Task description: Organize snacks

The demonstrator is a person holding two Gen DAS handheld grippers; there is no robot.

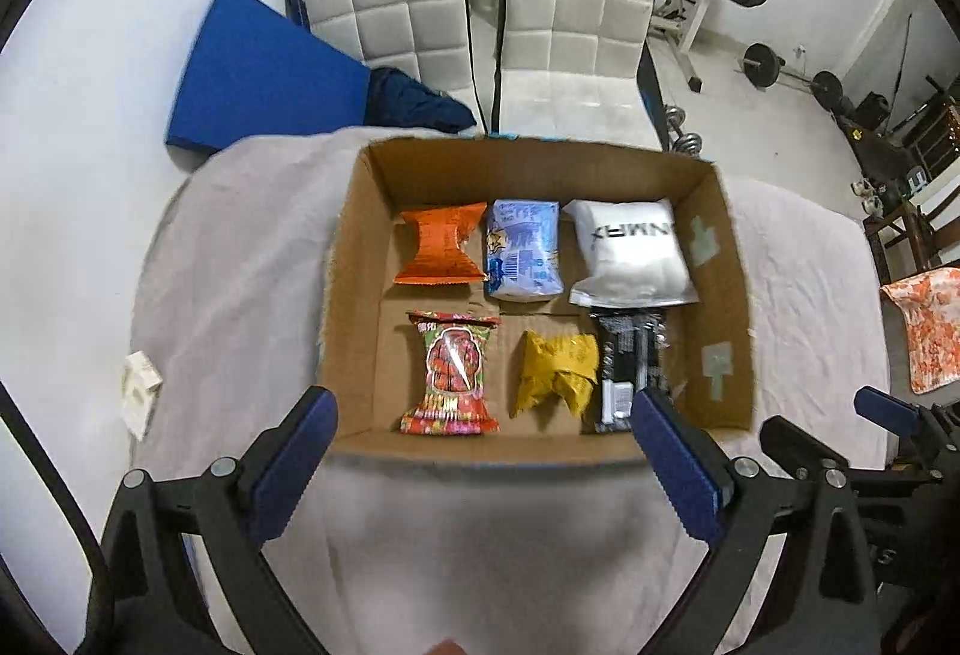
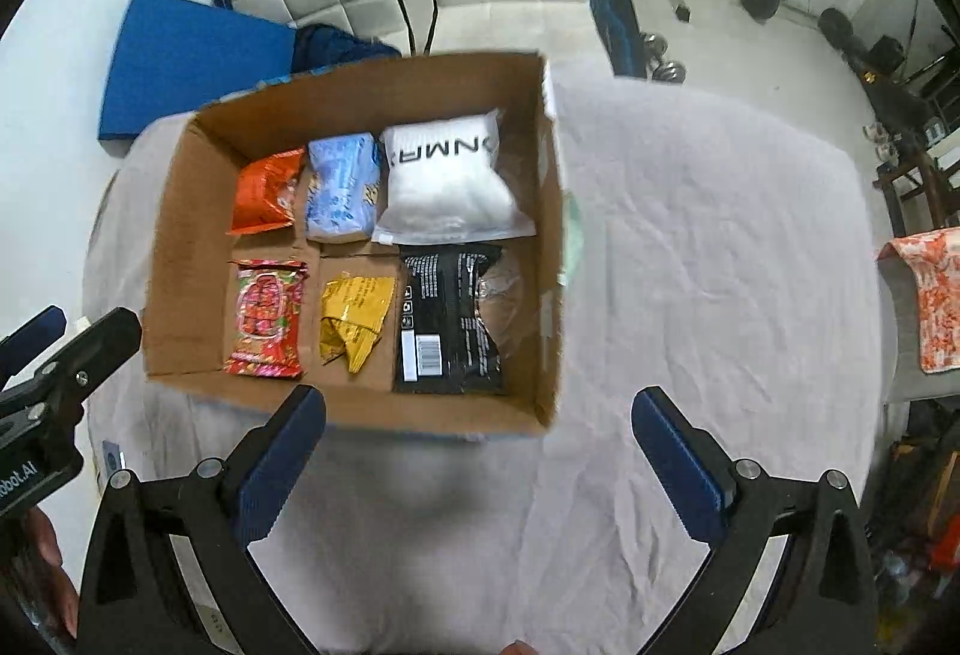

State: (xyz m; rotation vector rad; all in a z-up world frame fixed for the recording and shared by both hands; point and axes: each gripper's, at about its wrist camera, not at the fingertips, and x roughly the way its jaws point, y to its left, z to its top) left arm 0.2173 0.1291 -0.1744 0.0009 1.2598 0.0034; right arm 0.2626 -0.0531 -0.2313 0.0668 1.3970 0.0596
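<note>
1. We judge the sorting close to done: six packets lie flat in the cardboard box (image 1: 354,259), set in two rows of three.
2. In the far row we see the orange packet (image 1: 443,247), the light blue packet (image 1: 523,250) and the white pouch (image 1: 630,250); in the near row, the red patterned packet (image 1: 451,373), the yellow packet (image 1: 555,370) and the black packet (image 2: 449,319).
3. The yellow packet looks crumpled, and the white pouch's near edge seems to touch or overlap the black packet, so a little straightening may be left.
4. We find no loose snack on the cloth-covered counter (image 2: 690,235); only a small white item (image 1: 139,391) lies off the box's left side, and we cannot tell what it is.
5. Our left claw (image 1: 483,418) hangs released and empty above the box's near wall, jaws spread wide.
6. Our right claw (image 2: 477,415) is equally released and empty, poised over the box's near right corner and the bare cloth beside it.
</note>
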